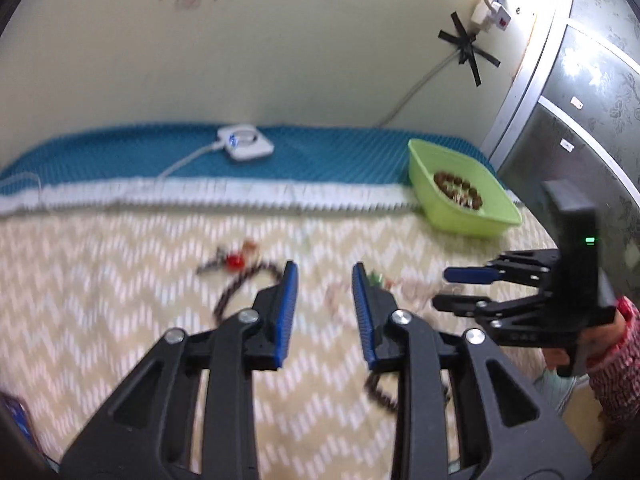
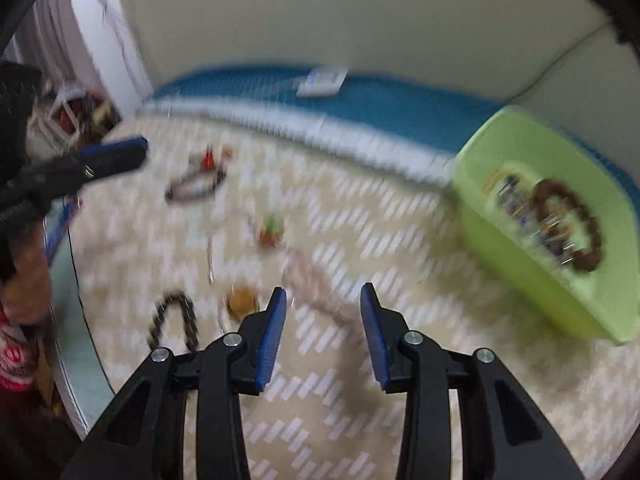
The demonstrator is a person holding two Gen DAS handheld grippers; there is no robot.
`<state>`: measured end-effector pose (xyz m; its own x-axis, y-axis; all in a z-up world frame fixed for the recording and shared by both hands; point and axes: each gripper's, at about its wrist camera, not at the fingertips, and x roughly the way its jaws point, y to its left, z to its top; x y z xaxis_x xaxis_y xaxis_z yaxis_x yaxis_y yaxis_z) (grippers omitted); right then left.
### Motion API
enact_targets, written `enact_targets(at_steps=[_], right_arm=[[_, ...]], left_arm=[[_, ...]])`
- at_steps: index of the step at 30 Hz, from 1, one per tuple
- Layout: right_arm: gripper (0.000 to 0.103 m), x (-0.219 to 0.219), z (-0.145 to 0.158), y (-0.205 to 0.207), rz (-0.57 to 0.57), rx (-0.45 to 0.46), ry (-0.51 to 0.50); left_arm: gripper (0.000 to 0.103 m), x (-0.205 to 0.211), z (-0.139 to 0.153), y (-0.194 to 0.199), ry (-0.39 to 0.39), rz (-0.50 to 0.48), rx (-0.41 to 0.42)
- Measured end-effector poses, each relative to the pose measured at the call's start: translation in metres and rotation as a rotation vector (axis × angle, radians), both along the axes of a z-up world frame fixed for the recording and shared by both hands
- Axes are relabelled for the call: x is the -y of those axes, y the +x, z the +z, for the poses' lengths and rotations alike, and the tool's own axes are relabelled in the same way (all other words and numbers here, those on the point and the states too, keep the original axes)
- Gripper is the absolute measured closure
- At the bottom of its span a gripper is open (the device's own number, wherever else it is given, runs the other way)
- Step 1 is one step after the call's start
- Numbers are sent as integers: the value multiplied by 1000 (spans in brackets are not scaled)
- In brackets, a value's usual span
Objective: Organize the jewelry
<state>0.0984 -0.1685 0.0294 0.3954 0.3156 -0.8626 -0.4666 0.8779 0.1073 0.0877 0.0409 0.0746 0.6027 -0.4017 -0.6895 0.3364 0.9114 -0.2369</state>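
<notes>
Jewelry is partly sorted. From the left wrist view, a brown bead bracelet [image 1: 458,191] already lies in the lime-green plastic tub [image 1: 496,224], while a dark beaded strand [image 1: 240,286] and a red-bead piece [image 1: 234,261] remain on the cream zigzag mat [image 1: 120,280]; the left gripper [image 1: 325,280] stands with jaws apart, empty. From the right wrist view, the right gripper [image 2: 323,304] hangs empty, jaws parted, over a pale thin chain [image 2: 316,296]; an orange pendant [image 2: 242,300] and a dark looped strand [image 2: 172,320] also wait.

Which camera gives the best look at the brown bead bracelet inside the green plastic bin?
The right wrist view: the brown bead bracelet appears large there, lying in the green plastic bin beside other small pieces, though motion-blurred. The left wrist view shows the bracelet small and far off, inside the bin.
</notes>
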Motion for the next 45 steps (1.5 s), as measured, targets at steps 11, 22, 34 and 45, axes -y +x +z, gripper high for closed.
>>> enact_targets(at_steps=[11,22,34,45], right_arm=[[103,2,74,-15,-45,164,95],[103,1,199,-47,-2,423,183],[103,54,225,-45,-80,459,313],[103,131,192,-9,-231,425,350]], left_arm=[[51,7,21,-31,23,-55,133],[39,86,59,-47,56,-236,302],[98,140,97,0,53,-303,287],[98,212,87,54,87,-302,197]])
